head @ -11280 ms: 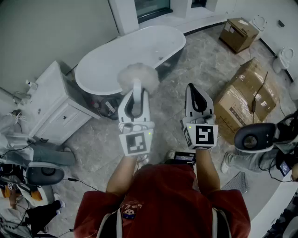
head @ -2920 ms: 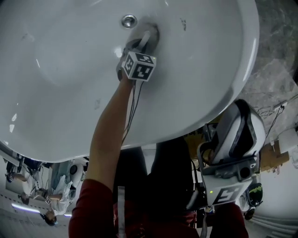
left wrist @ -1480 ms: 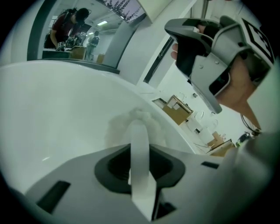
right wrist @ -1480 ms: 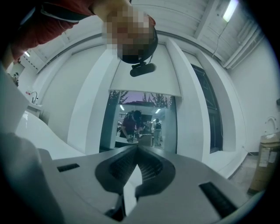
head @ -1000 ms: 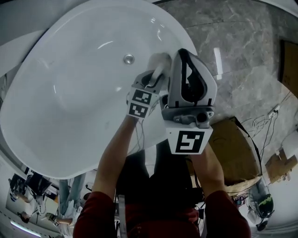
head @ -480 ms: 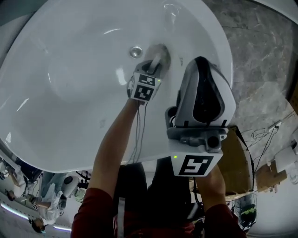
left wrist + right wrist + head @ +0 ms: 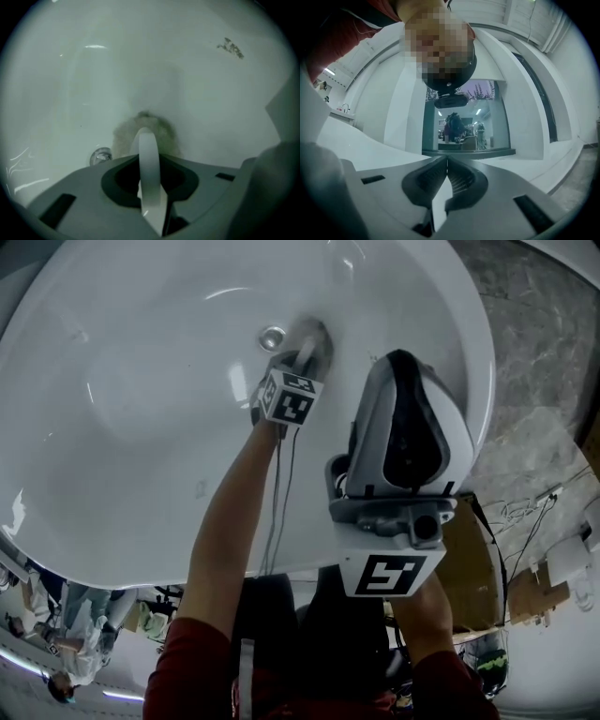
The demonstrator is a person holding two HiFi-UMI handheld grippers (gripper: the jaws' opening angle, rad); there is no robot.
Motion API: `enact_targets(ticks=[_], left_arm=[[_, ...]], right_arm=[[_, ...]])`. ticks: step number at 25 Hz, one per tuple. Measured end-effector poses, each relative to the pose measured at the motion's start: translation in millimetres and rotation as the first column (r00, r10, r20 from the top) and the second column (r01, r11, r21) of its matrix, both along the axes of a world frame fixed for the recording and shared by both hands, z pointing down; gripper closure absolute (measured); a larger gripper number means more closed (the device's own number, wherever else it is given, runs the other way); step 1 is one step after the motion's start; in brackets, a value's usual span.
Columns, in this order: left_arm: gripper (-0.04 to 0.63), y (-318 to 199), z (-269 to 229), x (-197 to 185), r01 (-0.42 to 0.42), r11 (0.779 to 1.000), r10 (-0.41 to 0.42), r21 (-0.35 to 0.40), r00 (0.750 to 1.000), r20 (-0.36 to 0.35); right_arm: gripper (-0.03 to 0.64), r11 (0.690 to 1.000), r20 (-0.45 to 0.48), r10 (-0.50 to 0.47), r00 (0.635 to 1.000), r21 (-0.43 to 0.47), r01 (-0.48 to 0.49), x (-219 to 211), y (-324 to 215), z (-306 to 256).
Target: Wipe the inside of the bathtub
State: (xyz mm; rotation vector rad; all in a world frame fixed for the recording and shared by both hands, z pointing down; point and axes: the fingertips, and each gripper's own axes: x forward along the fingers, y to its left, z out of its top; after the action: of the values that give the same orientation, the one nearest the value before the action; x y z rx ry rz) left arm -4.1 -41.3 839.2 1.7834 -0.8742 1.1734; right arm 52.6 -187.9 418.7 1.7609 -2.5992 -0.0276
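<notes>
A white bathtub (image 7: pixel 112 474) fills the head view, its drain (image 7: pixel 273 336) near the top. My left gripper (image 7: pixel 302 360) reaches down into the tub, shut on the white handle (image 7: pixel 148 183) of a fluffy grey duster (image 7: pixel 316 337). The duster's head (image 7: pixel 146 131) presses on the tub floor just right of the drain (image 7: pixel 100 156). My right gripper (image 7: pixel 405 367) hangs above the tub's near rim, pointing up towards the head camera. In the right gripper view its jaws (image 7: pixel 446 160) are shut with nothing between them.
A dark smudge (image 7: pixel 230 46) marks the tub wall beyond the duster. Marble floor (image 7: pixel 534 381) lies right of the tub, with a cardboard box (image 7: pixel 483 559) and cables (image 7: pixel 530 512) near my right side. The right gripper view looks at a window (image 7: pixel 464 122).
Over eleven seconds I went from standing away from the tub to leaning over it. In the last second the duster stayed by the drain, shifting slightly; the right gripper drifted right.
</notes>
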Motion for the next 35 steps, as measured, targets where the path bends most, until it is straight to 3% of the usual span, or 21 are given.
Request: enact_targets(ticks=[6,9,11,14,19,28,32,35], left_arm=[[0.506,1,-5,-2,0.032,0.999,-0.031,-0.027,0.999,0.018],[0.506,5,-17,-7,0.089,0.996,-0.089,-0.028,0.996,0.019],[0.506,3,-37,-8,0.133,0.991,-0.133,-0.011,0.991,-0.022],[0.506,-12,-87,-6,0.169,0.983,-0.16,0.07,0.98,-0.121],[0.506,-30,-196,-2,0.304,0.941,-0.25,0.148,0.921,-0.3],[0.506,-70,-358,33,0.381,0.899,-0.221,0.215,0.819,-0.529],[0.506,-93,-384,53,0.384,0.897,-0.203,0.218,0.797,-0.569],[0.506,-101,-378,66,0.371,0.903,-0.194,0.216,0.801,-0.567]], right_arm=[[0.604,1.0,-0.019,-0.019,1.0,-0.008,0.019,-4,3,-3],[0.604,1.0,-0.028,-0.027,0.999,0.006,0.027,-8,7,-16],[0.604,0.999,-0.035,-0.037,0.999,0.022,0.038,-11,9,-29],[0.604,0.997,-0.053,-0.048,0.997,0.052,0.051,-13,13,-51],[0.604,0.995,-0.077,-0.035,0.996,0.086,0.042,-7,22,-92],[0.604,0.985,-0.121,0.033,0.992,0.174,-0.011,12,27,-184],[0.604,0.979,-0.124,0.063,0.99,0.202,-0.037,23,30,-205],[0.604,0.978,-0.122,0.068,0.99,0.205,-0.042,27,31,-206]])
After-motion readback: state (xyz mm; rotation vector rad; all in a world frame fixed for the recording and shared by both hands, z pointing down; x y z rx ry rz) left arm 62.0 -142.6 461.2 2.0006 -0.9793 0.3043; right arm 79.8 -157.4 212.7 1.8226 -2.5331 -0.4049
